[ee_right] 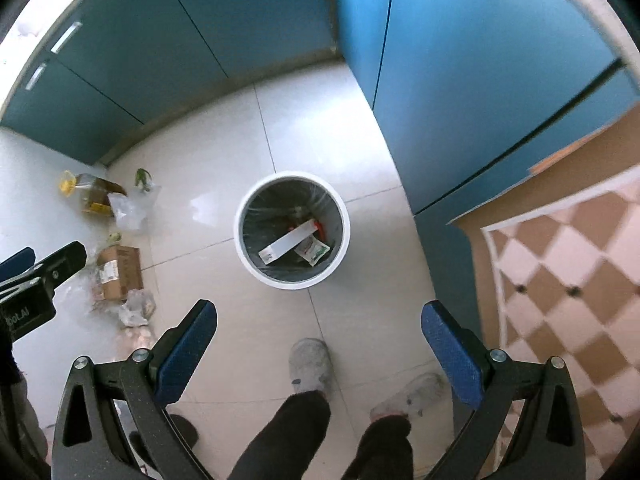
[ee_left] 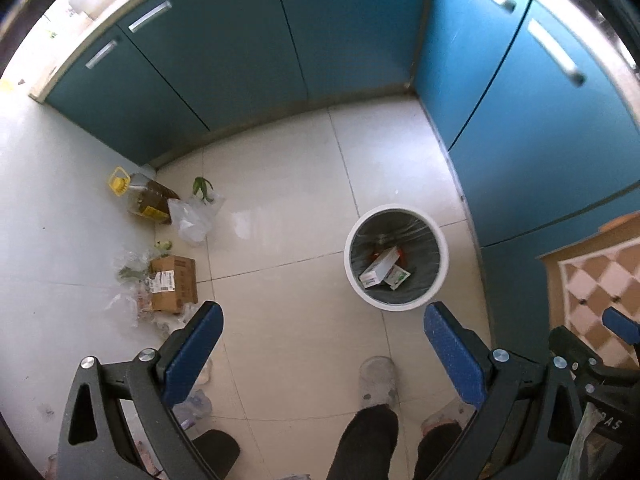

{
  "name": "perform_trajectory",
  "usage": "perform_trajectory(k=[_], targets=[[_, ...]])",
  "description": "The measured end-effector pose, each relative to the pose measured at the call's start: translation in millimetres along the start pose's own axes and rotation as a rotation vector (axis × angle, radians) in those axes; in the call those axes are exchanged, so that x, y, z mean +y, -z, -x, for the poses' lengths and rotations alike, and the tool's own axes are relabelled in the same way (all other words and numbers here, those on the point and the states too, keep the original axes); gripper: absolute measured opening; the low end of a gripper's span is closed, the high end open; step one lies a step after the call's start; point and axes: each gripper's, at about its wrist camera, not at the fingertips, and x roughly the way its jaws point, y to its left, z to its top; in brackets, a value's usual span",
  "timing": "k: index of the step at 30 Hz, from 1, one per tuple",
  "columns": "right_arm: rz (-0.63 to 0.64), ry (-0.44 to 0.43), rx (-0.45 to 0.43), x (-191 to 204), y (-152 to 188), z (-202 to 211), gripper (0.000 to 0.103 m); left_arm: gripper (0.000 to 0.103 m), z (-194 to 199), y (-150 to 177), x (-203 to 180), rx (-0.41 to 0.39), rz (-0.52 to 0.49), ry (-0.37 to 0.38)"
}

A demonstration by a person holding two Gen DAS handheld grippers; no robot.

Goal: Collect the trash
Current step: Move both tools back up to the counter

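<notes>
Tiled kitchen floor: both grippers, left (ee_left: 322, 320) and right (ee_right: 319, 318), spread empty above bin (ee_right: 241, 240); labels unreadable.

"DoLAI" shows on the left tongs (ee_right: 24, 276).

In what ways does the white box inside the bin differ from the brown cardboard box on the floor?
The white box is long, slim and white; the brown cardboard box is squarer and brown. The white box leans tilted inside the bin, beside a small packet; the brown cardboard box lies flat on the floor tiles among clear plastic wrappers. So one is already collected, the other is not. Both are card packaging, and neither gripper touches them.
</notes>
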Motion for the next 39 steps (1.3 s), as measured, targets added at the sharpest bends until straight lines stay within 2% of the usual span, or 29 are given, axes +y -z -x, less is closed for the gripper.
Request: perform_trajectory(k=[9,14,20,22,25,28,30,33,34,37,39], targets=[[0.0,-0.066,-0.083,-2.9,28.3,139.5,0.103,0.103,115.2,25.0,-8.7,-0.073,-0.001,0.04],[-0.027,-0.138,-0.144,-15.1,45.7,206.3,0.103,0.103,174.9,38.0,-24.6,-0.15,-0.006,-0.051],[-0.113,-0.244,-0.212,-56.3,73.7,268.1,0.103,0.103,239.2,45.1,-69.9,-0.288,-0.04,-0.051],[-0.165,-0.272,-0.242,-85.5,88.5,289.2,0.103,0.103,255.9,45.7,-101.6,-0.333,-0.09,-0.03],[-0.243,-0.262,-0.293,-135.6,111.8,315.6,0.103,0.103,267.0,48.5,-155.0,-0.326,-0.189,-0.01],[-0.374,-0.228,-0.339,-204.6,151.4,335.9,0.103,0.103,277.6,65.2,-232.7,-0.326,-0.324,0.026],[-0.495,-0.196,-0.353,-257.7,184.9,347.1,0.103,0.103,285.8,78.6,-277.9,-0.319,-0.397,0.055],[-0.697,-0.143,-0.361,-341.8,245.8,355.5,0.103,0.103,295.9,110.7,-372.1,-0.286,-0.548,0.136],[-0.752,-0.126,-0.364,-365.3,263.9,356.0,0.103,0.103,299.3,118.4,-391.5,-0.284,-0.585,0.147],[-0.944,-0.054,-0.369,-449.5,328.1,355.5,0.103,0.103,304.5,151.6,-477.1,-0.275,-0.725,0.157],[-1.026,0.001,-0.356,-500.1,359.2,352.0,0.103,0.103,304.9,174.3,-528.8,-0.281,-0.81,0.131]])
